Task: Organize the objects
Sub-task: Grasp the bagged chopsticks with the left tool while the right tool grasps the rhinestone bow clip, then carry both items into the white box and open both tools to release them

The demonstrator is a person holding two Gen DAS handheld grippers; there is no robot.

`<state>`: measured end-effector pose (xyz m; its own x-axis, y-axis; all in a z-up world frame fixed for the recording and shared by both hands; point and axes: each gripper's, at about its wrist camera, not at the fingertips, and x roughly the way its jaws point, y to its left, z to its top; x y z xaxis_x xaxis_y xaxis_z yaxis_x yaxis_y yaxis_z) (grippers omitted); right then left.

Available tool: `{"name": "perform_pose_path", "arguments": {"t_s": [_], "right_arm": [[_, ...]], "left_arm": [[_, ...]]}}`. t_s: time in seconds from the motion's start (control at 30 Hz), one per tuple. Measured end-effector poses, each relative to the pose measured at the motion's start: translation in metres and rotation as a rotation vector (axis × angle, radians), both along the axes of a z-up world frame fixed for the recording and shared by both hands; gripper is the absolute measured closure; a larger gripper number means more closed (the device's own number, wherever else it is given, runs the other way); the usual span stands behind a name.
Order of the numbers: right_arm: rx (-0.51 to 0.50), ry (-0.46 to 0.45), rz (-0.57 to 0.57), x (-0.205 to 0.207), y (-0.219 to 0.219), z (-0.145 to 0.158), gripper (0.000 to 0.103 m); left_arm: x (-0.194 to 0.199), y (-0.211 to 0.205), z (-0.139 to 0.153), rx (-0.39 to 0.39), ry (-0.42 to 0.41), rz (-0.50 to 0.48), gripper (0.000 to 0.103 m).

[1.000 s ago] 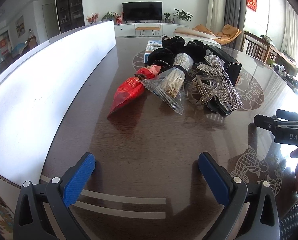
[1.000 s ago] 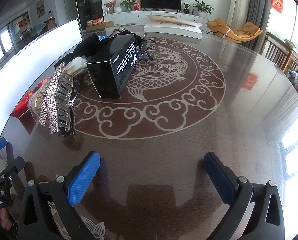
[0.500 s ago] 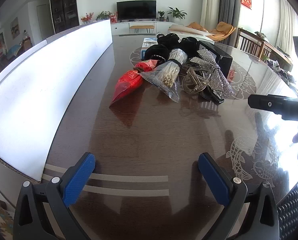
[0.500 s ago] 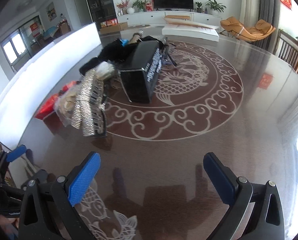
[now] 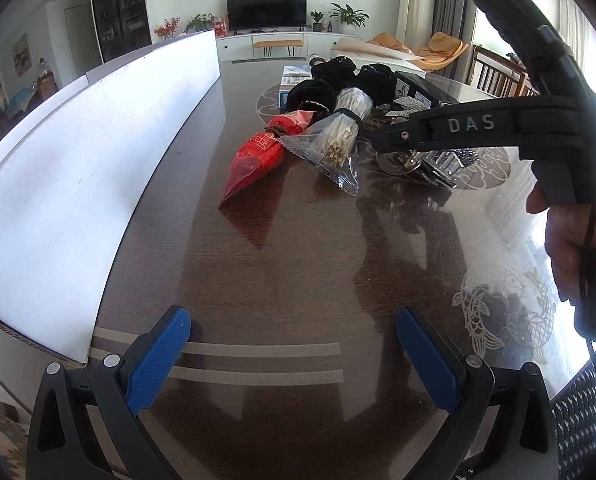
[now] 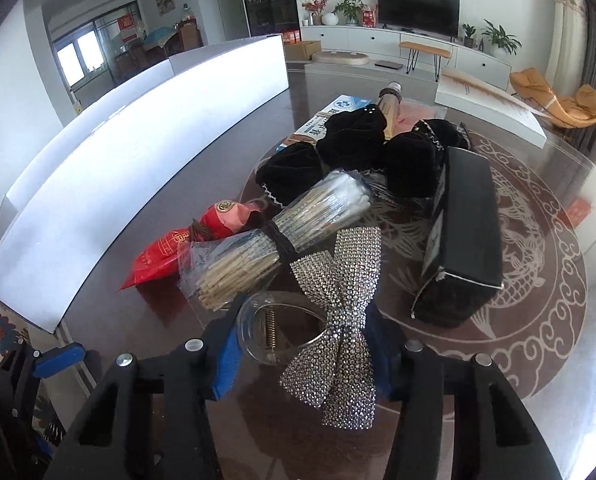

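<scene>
Right wrist only: jaws around rhinestone bow clip [image 6: 339, 312]

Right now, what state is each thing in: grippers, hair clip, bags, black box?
Right gripper: has just been closing, pads on the hair clip.
Hair clip: between its pads, bow on top.
Left gripper: open, empty.
Stick bag: banded, lying flat.
Red bag: tied, lying flat.
Black box: closed, lying flat.
</scene>
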<state>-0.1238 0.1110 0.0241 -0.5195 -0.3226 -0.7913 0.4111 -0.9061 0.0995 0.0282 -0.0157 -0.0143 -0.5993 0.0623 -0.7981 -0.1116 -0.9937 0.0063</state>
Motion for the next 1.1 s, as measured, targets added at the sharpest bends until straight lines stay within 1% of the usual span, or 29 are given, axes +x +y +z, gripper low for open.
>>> {"name": "perform_pose_path", "arguments": {"t_s": [0.07,0.23,0.3,0.37,0.4,0.43,0.47,0.5,0.53,0.57,0.6,0.63,0.67,0.7,0.73,0.77,0.8,0.83,0.9,0.97,1.1], "right_arm": [[-0.021,0.005,-0.016,0.013,0.016,0.006,0.05],[-0.06,-0.015,-0.042,0.053,0.056,0.011,0.05],[-0.073,-0.01,-0.059,0.068,0.069,0.013,0.05],[-0.086,-0.001,-0.08,0.081,0.082,0.016,0.05],[-0.093,0.002,-0.092,0.086,0.088,0.017,0.05],[-0.103,0.002,-0.106,0.09,0.094,0.02,0.05],[-0.113,0.002,-0.118,0.094,0.101,0.022,0.05],[-0.122,0.003,-0.129,0.097,0.106,0.024,0.05],[-0.127,0.005,-0.139,0.099,0.112,0.026,0.05],[-0.131,0.006,-0.147,0.1,0.116,0.029,0.05],[-0.134,0.009,-0.153,0.102,0.119,0.032,0.05],[-0.138,0.014,-0.158,0.104,0.123,0.035,0.05],[-0.143,0.018,-0.161,0.106,0.126,0.039,0.05],[-0.146,0.023,-0.164,0.108,0.128,0.042,0.05],[-0.148,0.026,-0.165,0.109,0.13,0.045,0.05],[-0.149,0.028,-0.166,0.11,0.131,0.047,0.05],[-0.149,0.029,-0.166,0.111,0.132,0.049,0.05],[-0.15,0.029,-0.167,0.112,0.133,0.051,0.05],[-0.15,0.027,-0.166,0.114,0.132,0.054,0.05],[-0.149,0.024,-0.161,0.115,0.13,0.057,0.05],[-0.127,0.022,-0.133,0.114,0.119,0.059,0.05]], "left_arm": [[-0.009,-0.003,0.006,-0.001,0.014,-0.002,0.0],[-0.052,-0.005,0.036,0.012,0.097,0.054,0.0],[-0.066,0.003,0.05,0.032,0.136,0.026,0.0],[-0.08,0.02,0.057,0.036,0.153,-0.032,0.0],[-0.09,0.03,0.057,0.027,0.143,-0.065,0.0],[-0.099,0.042,0.055,0.013,0.127,-0.095,0.005],[-0.108,0.054,0.051,-0.004,0.106,-0.125,0.014],[-0.118,0.065,0.045,-0.029,0.079,-0.154,0.018],[-0.126,0.077,0.039,-0.056,0.056,-0.177,0.024],[-0.134,0.086,0.033,-0.082,0.031,-0.194,0.026],[-0.141,0.093,0.026,-0.105,0.008,-0.198,0.026],[-0.147,0.098,0.02,-0.123,-0.007,-0.19,0.026],[-0.153,0.099,0.014,-0.125,-0.026,-0.18,0.027],[-0.157,0.098,0.01,-0.106,-0.042,-0.169,0.027],[-0.16,0.094,0.01,-0.076,-0.044,-0.149,0.031],[-0.162,0.09,0.009,-0.039,-0.054,-0.137,0.041],[-0.162,0.086,0.01,-0.014,-0.051,-0.126,0.055],[-0.161,0.084,0.012,-0.018,-0.052,-0.124,0.076],[-0.15,0.079,0.014,0.019,-0.061,-0.157,0.076],[-0.13,0.074,0.021,0.06,-0.04,-0.182,0.076],[-0.089,0.051,0.043,0.251,-0.009,-0.193,0.076]]}}
